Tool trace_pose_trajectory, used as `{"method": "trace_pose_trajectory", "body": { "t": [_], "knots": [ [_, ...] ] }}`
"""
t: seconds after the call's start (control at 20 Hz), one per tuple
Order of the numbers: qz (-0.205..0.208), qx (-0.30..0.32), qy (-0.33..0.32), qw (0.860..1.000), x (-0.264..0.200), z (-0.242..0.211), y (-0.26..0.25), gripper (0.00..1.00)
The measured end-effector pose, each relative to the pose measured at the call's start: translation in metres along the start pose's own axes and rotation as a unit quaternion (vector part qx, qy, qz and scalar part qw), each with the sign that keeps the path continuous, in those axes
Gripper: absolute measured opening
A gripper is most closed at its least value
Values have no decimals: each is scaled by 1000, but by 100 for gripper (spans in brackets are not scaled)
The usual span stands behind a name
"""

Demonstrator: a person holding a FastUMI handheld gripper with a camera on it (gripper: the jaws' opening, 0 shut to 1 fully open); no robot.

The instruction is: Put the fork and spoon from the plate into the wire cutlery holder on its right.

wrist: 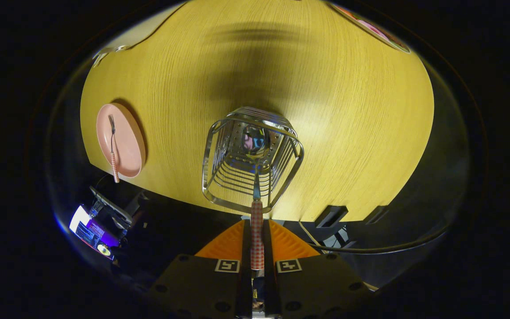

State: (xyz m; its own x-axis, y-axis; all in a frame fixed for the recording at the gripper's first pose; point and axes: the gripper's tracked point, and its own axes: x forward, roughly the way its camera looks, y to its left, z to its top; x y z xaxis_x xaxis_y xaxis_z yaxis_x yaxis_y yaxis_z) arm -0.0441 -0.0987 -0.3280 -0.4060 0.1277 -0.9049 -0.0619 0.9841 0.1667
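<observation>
Spoon (256, 177), a steel one with a red-and-white checked handle, is clamped by that handle between the fingers of the hand-held gripper (257, 230), its long axis running straight ahead along them so the bowl hangs inside the chrome wire cutlery holder (219, 177). Well to the holder's left, the matching checked-handled fork (113, 148) lies lengthwise across the round pink plate (129, 150) on the pale wooden table (348, 133). No readable writing shows on any of them.
</observation>
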Motion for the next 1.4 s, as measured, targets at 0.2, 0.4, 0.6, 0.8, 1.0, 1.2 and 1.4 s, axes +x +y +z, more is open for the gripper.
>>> {"method": "trace_pose_trajectory", "body": {
  "t": [0.2,0.4,0.6,0.8,1.0,1.2,1.4],
  "knots": [
    [-1,-11,-49,999,-10,8,0,19],
    [30,-21,-160,986,-46,11,23,20],
    [58,-41,-237,969,-73,-4,62,21],
    [101,-57,-279,953,-79,-12,126,22],
    [140,-84,-298,941,-72,-10,197,26],
    [182,-84,-293,935,-52,-1,268,32],
    [184,-94,-266,942,-16,9,321,43]
  ]
}}
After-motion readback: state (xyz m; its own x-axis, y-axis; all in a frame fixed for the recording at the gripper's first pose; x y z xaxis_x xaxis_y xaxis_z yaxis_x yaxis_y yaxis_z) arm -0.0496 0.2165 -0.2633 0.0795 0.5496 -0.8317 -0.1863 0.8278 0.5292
